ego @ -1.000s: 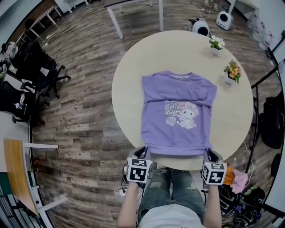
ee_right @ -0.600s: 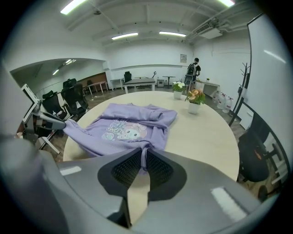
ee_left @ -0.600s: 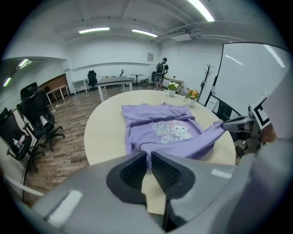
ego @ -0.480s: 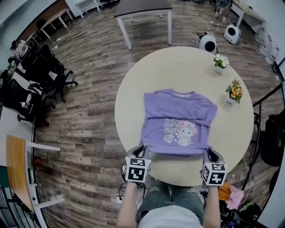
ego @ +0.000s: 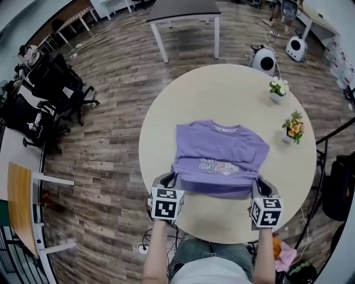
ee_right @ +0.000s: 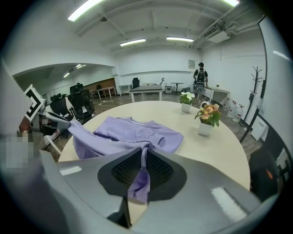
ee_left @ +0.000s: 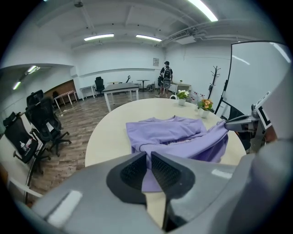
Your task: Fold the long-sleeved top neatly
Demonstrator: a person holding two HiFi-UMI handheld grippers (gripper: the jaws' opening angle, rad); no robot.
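A purple long-sleeved top (ego: pixel 219 158) with a cartoon print lies on the round beige table (ego: pixel 227 89), collar at the far side, sleeves folded across the chest. Its hem is lifted off the table and carried over the lower body. My left gripper (ego: pixel 173 178) is shut on the hem's left corner (ee_left: pixel 145 155). My right gripper (ego: pixel 258 181) is shut on the hem's right corner (ee_right: pixel 143 153), with cloth hanging below the jaws. The raised hem stretches between both grippers, and the print is partly covered by the fold.
Two small potted plants (ego: pixel 279 87) (ego: pixel 293 123) stand at the table's far right. Office chairs (ego: pixel 52 83) stand to the left, a dark table (ego: pixel 186 11) beyond, white robot units (ego: pixel 265 56) on the wooden floor. A person stands far off (ee_right: pixel 200 75).
Both grippers have lifted the hem from the table's near edge and carried it away from me, over the top's lower part; more of the near tabletop shows now.
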